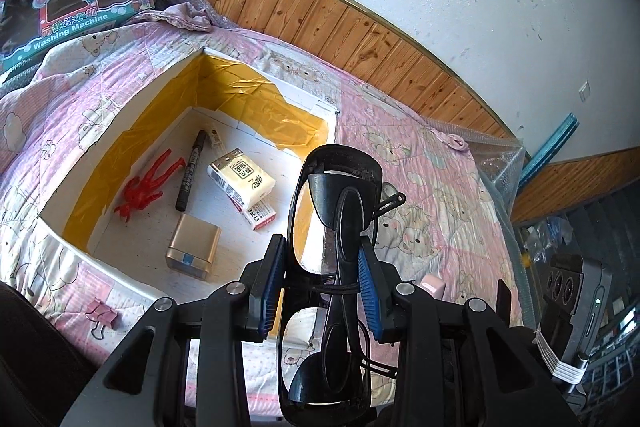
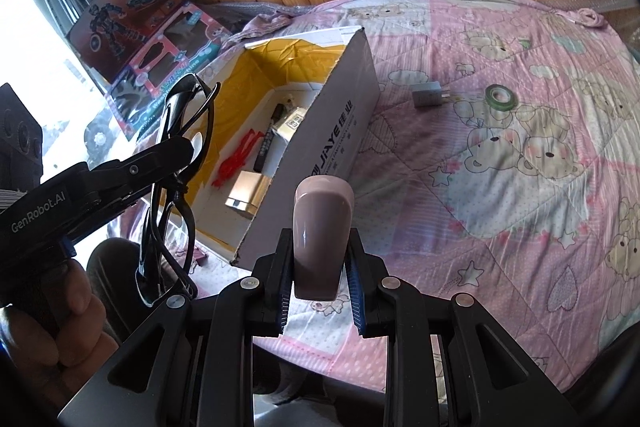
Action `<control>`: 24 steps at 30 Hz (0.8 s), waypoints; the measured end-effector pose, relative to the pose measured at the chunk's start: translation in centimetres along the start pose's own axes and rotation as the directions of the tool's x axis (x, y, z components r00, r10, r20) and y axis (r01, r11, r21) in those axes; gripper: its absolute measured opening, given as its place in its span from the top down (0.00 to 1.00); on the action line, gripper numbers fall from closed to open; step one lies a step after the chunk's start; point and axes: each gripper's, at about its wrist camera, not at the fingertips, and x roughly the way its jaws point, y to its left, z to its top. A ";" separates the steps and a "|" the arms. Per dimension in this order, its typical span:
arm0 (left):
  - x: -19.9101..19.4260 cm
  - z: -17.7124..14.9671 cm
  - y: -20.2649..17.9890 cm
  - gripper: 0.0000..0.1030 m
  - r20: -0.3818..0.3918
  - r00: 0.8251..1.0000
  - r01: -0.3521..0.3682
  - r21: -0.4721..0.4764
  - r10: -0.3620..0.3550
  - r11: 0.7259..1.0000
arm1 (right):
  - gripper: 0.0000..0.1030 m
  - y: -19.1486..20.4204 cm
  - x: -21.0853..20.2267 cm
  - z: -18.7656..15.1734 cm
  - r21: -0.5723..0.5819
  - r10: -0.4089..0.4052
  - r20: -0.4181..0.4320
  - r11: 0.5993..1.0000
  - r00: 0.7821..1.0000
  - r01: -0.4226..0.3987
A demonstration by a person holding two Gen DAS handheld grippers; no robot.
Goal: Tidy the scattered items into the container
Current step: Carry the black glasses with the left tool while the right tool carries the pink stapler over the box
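Left wrist: glasses (image 1: 340,227) between jaws.

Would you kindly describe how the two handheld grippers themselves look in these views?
Both are matte black, angular linkage frames with round silver pivot pins. The left gripper and right gripper each have two fingers lined with ribbed blue pads. White "GenRobot.AI" lettering runs along the left gripper's side, seen from the right wrist camera. No sleeves or cables are visible.
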 end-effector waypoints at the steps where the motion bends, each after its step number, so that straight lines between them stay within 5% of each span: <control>1: -0.1 0.1 0.1 0.65 0.003 1.000 -0.001 -0.003 0.001 1.000 | 0.76 0.2 0.0 0.1 -0.003 0.003 -0.001 1.000 1.000 -0.003; 24: -1.4 1.9 4.4 0.65 0.035 0.999 -0.022 -0.079 0.024 0.997 | 0.76 3.3 1.7 1.8 -0.046 0.036 -0.013 0.998 0.999 -0.037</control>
